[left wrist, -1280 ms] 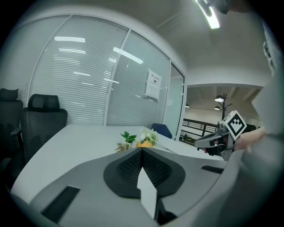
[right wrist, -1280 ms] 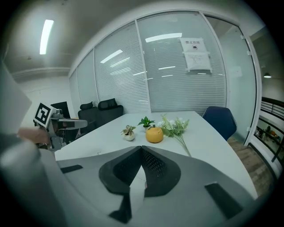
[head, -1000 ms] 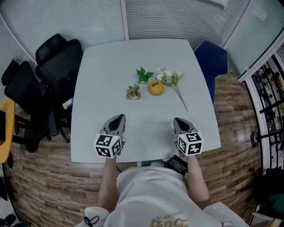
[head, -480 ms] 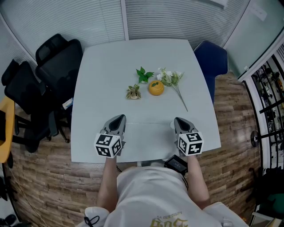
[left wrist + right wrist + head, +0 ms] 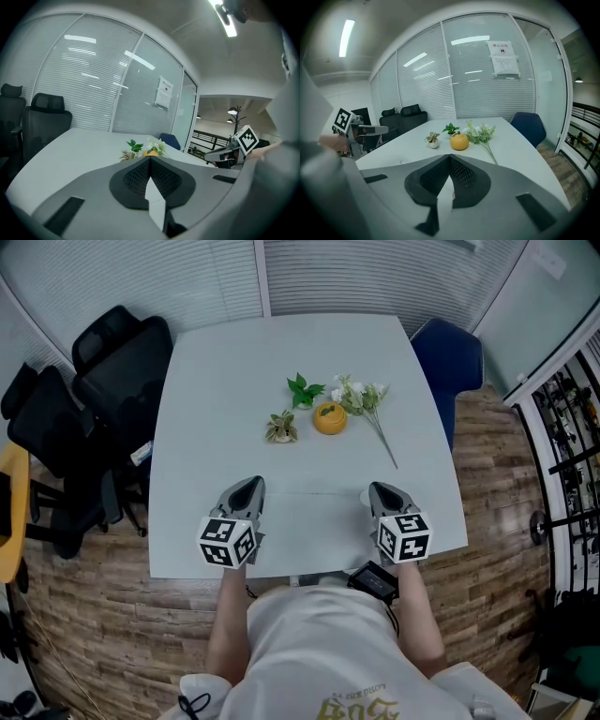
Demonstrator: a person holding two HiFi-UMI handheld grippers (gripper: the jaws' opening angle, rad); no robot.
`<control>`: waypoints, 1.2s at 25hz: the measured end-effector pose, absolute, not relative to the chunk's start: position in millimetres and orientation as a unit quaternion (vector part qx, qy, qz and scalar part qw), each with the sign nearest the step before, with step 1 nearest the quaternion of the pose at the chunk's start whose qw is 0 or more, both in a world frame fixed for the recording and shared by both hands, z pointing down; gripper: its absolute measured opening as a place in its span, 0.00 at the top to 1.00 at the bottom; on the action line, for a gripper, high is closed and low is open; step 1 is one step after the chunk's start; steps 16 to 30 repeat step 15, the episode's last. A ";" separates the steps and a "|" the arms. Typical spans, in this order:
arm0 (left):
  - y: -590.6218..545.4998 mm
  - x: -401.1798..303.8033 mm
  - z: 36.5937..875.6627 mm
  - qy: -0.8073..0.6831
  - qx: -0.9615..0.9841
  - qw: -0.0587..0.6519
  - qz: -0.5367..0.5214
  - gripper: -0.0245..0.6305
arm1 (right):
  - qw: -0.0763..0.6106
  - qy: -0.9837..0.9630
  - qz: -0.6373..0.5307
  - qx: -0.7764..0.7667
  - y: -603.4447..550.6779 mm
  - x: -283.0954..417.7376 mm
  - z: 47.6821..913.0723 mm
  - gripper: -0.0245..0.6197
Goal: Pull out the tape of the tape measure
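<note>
The tape measure (image 5: pixel 329 417) is a round orange case lying on the white table (image 5: pixel 225 362), far from both grippers. It also shows in the right gripper view as the orange case (image 5: pixel 459 141); in the left gripper view only its orange top (image 5: pixel 151 152) peeks over the jaws. My left gripper (image 5: pixel 248 491) hovers near the table's front edge, shut with nothing in it. My right gripper (image 5: pixel 382 491) is level with it to the right, also shut and empty. Along the jaws, the left gripper (image 5: pixel 150 158) and the right gripper (image 5: pixel 449 158) both have their pads meeting.
A small potted plant (image 5: pixel 280 429) sits left of the tape measure, a green leafy sprig (image 5: pixel 303 390) behind it, and a white flower stem (image 5: pixel 364 404) to its right. Black office chairs (image 5: pixel 103 381) stand at the table's left, a blue chair (image 5: pixel 450 362) at its right.
</note>
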State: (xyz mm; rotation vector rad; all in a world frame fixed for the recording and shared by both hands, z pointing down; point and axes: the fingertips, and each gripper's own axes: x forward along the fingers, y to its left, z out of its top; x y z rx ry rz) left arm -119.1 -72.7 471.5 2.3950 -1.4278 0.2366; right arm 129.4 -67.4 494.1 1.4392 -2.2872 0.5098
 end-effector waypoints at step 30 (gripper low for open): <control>-75.8 -108.6 481.7 -0.492 0.846 0.181 0.093 0.96 | 0.199 -0.808 0.191 0.521 -68.5 144.3 504.3 0.94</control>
